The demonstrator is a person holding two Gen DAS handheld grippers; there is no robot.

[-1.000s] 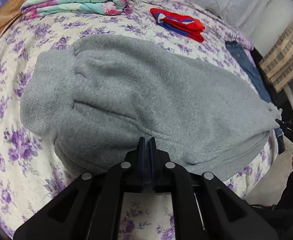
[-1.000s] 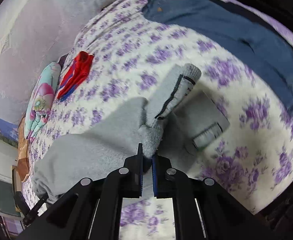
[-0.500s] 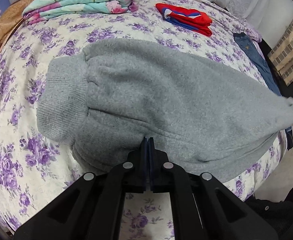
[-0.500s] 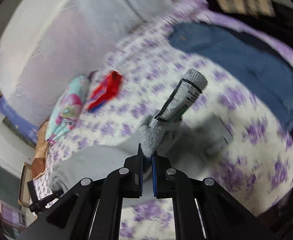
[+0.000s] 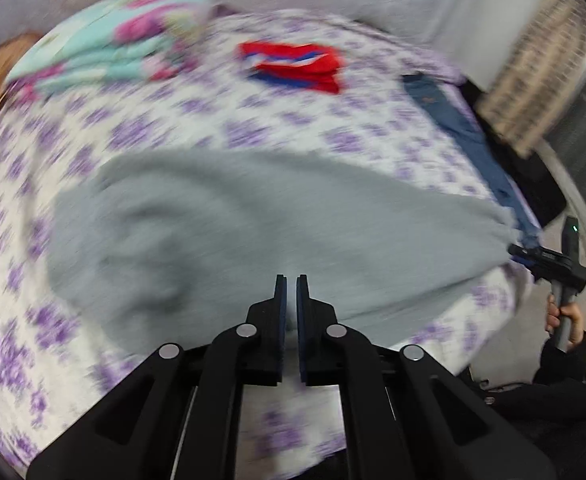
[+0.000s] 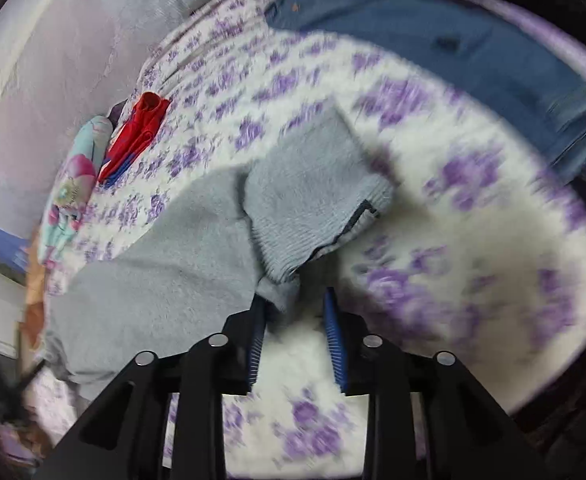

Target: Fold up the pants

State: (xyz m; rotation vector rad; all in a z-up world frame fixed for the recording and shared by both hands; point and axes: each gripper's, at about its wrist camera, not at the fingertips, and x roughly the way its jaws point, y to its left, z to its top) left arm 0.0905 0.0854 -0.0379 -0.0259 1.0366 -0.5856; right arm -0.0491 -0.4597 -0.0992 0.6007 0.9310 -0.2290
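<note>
The grey fleece pants lie folded lengthwise across the floral bed; both views are blurred by motion. My left gripper sits at the pants' near edge, jaws almost closed with a narrow gap and grey cloth showing in it. My right gripper is open; the ribbed cuff of the pants lies just ahead, its tip between the open fingers and touching the left one. The right gripper also shows in the left wrist view, at the pants' right end.
A folded red and blue garment and a folded teal floral blanket lie at the far side of the bed. Blue jeans lie along the right edge. The bed's near edge is just under both grippers.
My right gripper has opened and let go of the cuff, which has dropped onto the bed. My left gripper's jaws have parted slightly and pulled back; the pants lie flatter.
</note>
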